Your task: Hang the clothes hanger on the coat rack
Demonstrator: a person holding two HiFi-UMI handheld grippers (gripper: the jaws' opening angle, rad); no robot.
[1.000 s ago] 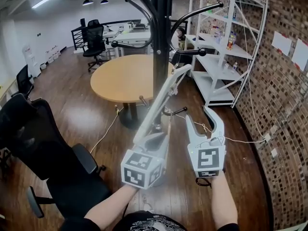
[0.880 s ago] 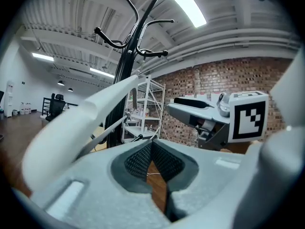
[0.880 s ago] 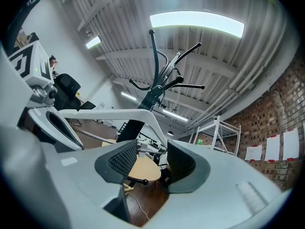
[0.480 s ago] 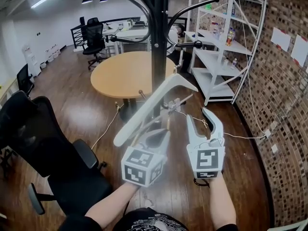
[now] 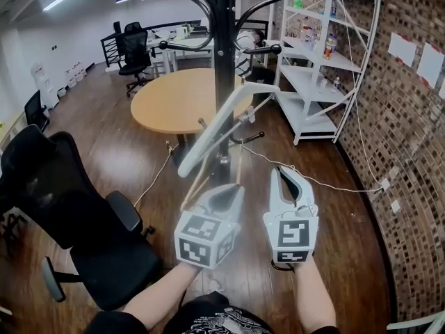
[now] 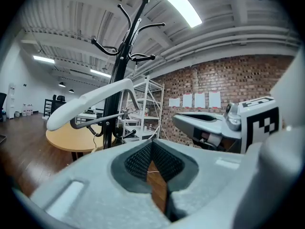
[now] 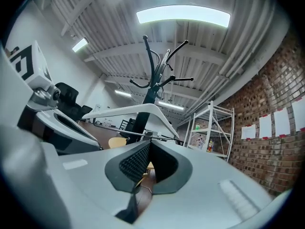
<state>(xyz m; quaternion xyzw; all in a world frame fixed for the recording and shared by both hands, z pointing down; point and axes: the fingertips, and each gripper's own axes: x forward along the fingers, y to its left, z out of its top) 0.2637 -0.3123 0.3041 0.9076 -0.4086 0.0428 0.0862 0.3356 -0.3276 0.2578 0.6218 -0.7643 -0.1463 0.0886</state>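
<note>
Indoors, wood floor, brick wall, round table, left gripper jaws together, right gripper jaws just closed.

No text, number or brand can be read. Papers on the brick wall show no legible print. Labels of the bottles on the shelf are too small to read.

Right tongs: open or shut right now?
Shut. The right tongs have just been closing; in the right gripper view their pads meet, nothing between them.
</note>
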